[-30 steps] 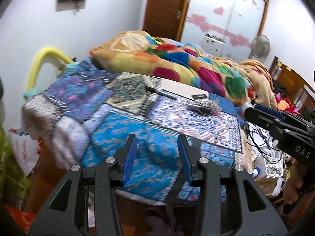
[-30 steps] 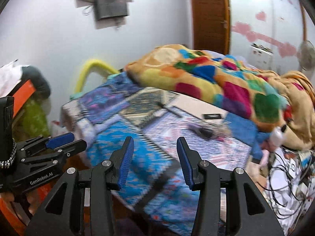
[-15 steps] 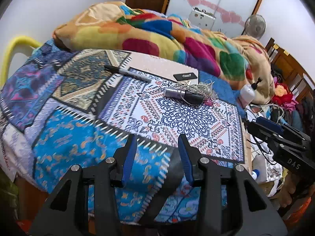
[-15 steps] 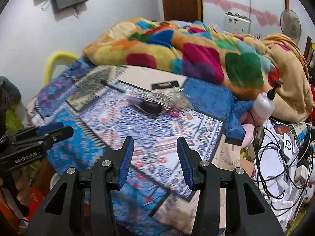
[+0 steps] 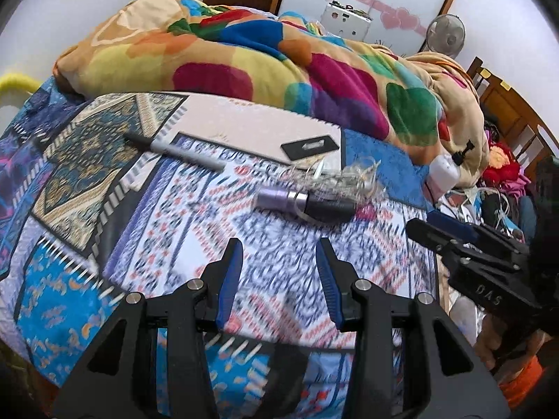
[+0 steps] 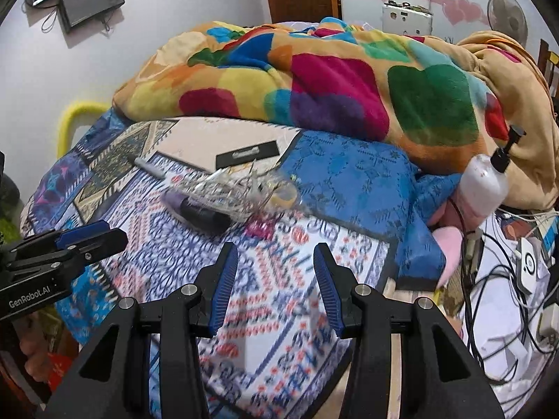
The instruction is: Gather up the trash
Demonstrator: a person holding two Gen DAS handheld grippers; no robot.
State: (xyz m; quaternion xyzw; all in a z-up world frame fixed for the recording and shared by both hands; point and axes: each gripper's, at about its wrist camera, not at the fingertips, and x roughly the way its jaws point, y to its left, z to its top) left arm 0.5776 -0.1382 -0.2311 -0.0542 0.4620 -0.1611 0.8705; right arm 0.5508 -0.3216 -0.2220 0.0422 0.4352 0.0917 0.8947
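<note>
Both claws part-open, nothing between the jaws: left gripper, right gripper, hovering over the near edge of the bed. Crumpled clear plastic wrapper, the likely trash, lies mid-bed, tangled over a purple-and-black cylindrical torch, on the blue-and-white patterned prayer mat. Grey marker pen and flat black card sit just beyond. Judgement: pinch the wrapper's loose upper edge, clear of the torch, or both will lift together.
</note>
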